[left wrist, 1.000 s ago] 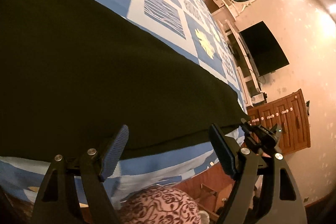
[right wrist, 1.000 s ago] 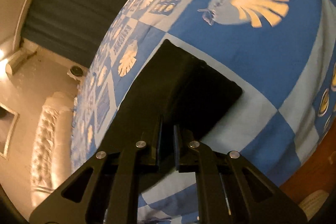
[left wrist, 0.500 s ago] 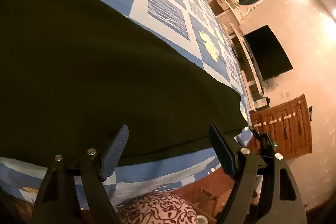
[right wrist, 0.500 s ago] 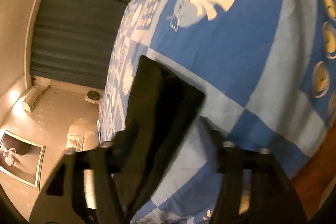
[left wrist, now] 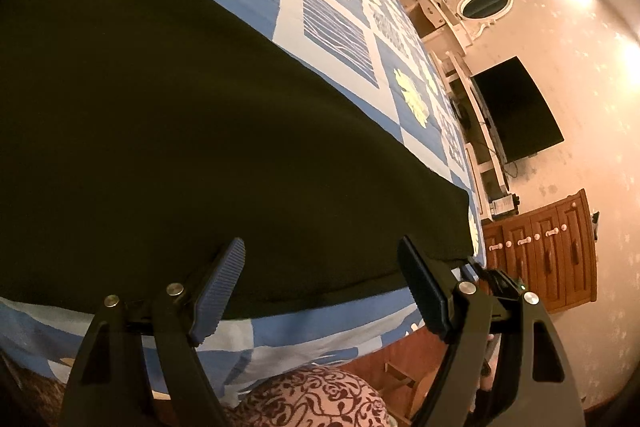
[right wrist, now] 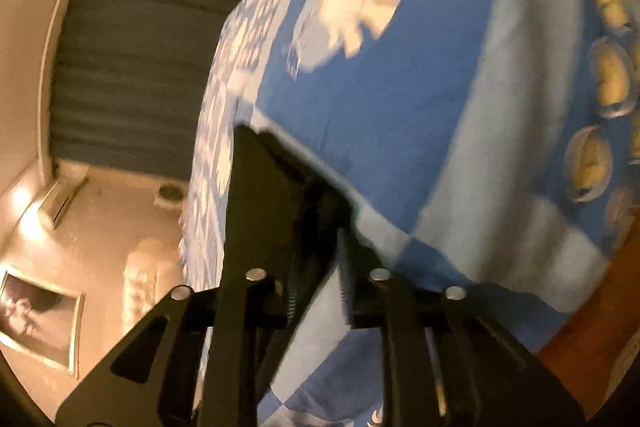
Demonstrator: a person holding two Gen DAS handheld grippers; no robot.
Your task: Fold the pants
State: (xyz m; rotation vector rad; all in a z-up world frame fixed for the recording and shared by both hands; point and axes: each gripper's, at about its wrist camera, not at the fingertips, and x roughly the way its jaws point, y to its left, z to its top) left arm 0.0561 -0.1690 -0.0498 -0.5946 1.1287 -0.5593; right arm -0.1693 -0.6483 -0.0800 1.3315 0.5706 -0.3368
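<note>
Bedspread: covers the bed and serves as the folding surface; smooth printed cotton-like cloth, blue and pale squares with cream shell motifs, running from 7 to 1 o'clock in the left wrist view.
Pants: spread flat on the bedspread, filling the left wrist view from 9 o'clock to the centre; dark, matte, soft fabric with a straight near edge and a squared corner toward 4 o'clock. Probably laid out so that an end can be lifted over.
Pants end: in the right wrist view a narrow dark strip reaches from the centre down to 6 o'clock, into the tongs.
Left gripper: tongs wide apart with nothing between them, hanging over the near edge of the pants at 6 o'clock; ribbed blue pads on black arms. It looks set to take that edge.
Right gripper: blurred; tongs closing, with dark fabric between them; whether the pads press on it yet I cannot tell.
</note>
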